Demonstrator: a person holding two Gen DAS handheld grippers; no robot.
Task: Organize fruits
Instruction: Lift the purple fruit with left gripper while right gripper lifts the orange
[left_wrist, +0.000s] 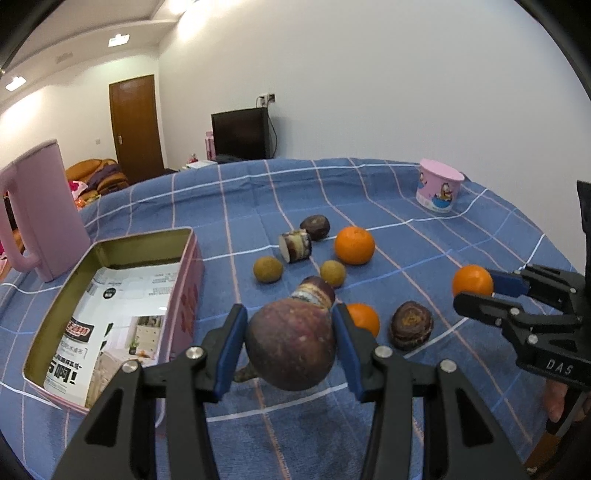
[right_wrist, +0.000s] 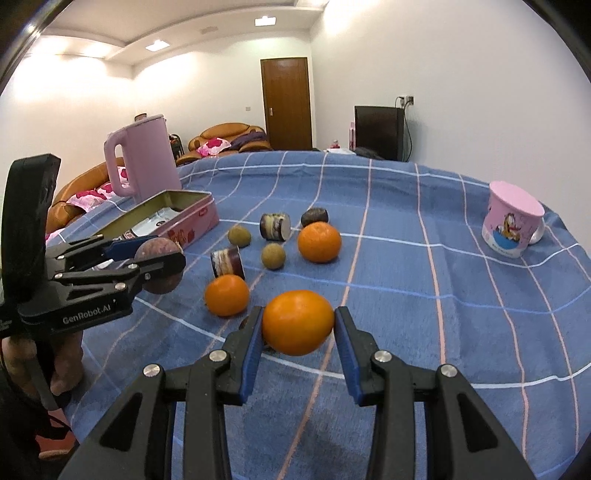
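My left gripper (left_wrist: 290, 314) is shut on a round purple-brown fruit (left_wrist: 291, 343), held just above the blue checked cloth, right of the open pink tin (left_wrist: 184, 295). The right wrist view shows that same fruit (right_wrist: 159, 266) in the left gripper (right_wrist: 159, 254) beside the tin (right_wrist: 192, 218). My right gripper (right_wrist: 299, 317) is shut on an orange (right_wrist: 297, 326), lifted off the cloth. From the left wrist view this orange (left_wrist: 472, 280) sits in the right gripper (left_wrist: 474, 291) at the right. Two more oranges (right_wrist: 319, 242) (right_wrist: 227, 295) lie on the cloth.
Between the grippers lie two small greenish fruits (right_wrist: 239, 236) (right_wrist: 273, 256), two banded purple cylinders (right_wrist: 275, 226) (right_wrist: 227, 262) and dark round pieces (left_wrist: 412, 325) (left_wrist: 315, 226). A pink kettle (right_wrist: 142, 158) stands behind the tin. A pink cartoon cup (right_wrist: 513, 221) sits far right near the edge.
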